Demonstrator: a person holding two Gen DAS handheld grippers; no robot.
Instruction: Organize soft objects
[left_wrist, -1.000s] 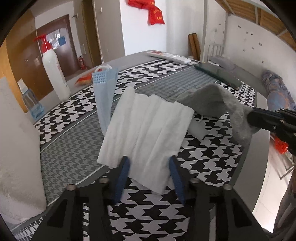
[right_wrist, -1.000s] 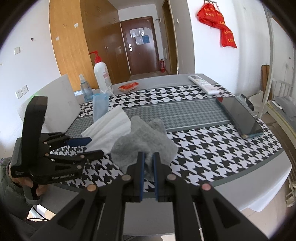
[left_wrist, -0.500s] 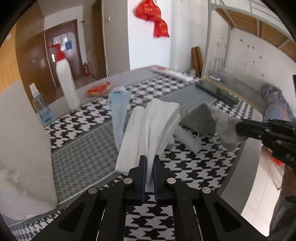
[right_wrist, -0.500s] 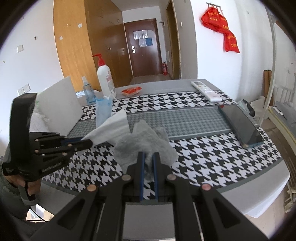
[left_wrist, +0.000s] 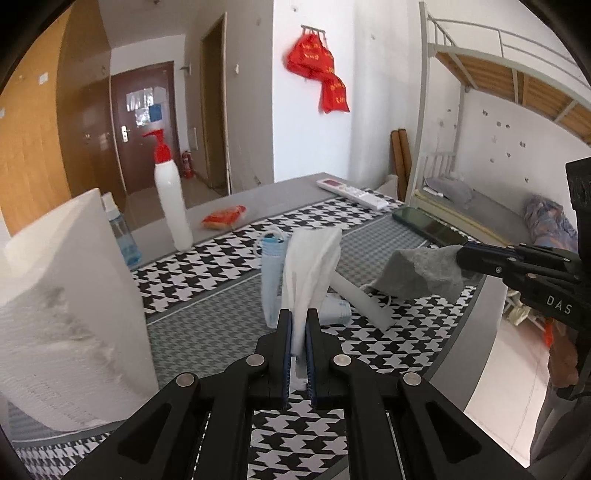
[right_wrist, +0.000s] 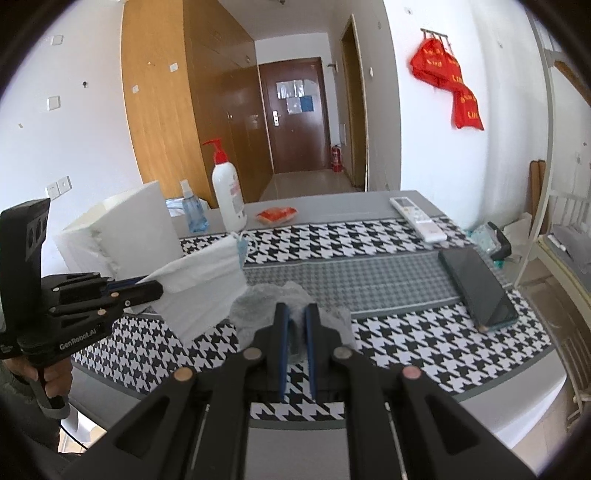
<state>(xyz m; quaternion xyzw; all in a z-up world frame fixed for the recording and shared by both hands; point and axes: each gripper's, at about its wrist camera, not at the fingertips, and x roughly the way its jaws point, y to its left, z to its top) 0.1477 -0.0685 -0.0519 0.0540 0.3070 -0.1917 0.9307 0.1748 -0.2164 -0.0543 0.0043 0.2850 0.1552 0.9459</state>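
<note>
My left gripper (left_wrist: 298, 314) is shut on a white tissue (left_wrist: 310, 266), which hangs bunched above the houndstooth tablecloth (left_wrist: 369, 354). In the right wrist view the same left gripper (right_wrist: 155, 288) holds that tissue (right_wrist: 199, 291) out to the left. A grey cloth (right_wrist: 258, 306) is pinched in my right gripper (right_wrist: 295, 310) and lifted off the table; from the left wrist view the right gripper (left_wrist: 461, 256) holds this grey cloth (left_wrist: 417, 273) at the right. A blue face mask (left_wrist: 271, 266) hangs just behind the tissue.
A white box (left_wrist: 66, 306) stands at the left. A pump bottle (left_wrist: 171, 199), a blue spray bottle (left_wrist: 120, 232), an orange packet (left_wrist: 223, 218), a remote (left_wrist: 354, 192) and a dark phone (right_wrist: 476, 288) lie on the table. A folded white piece (left_wrist: 360, 299) lies under the cloth.
My left gripper shut on the white tissue and lifted it, so the flat sheet now hangs bunched. My right gripper rose a little with the grey cloth.
</note>
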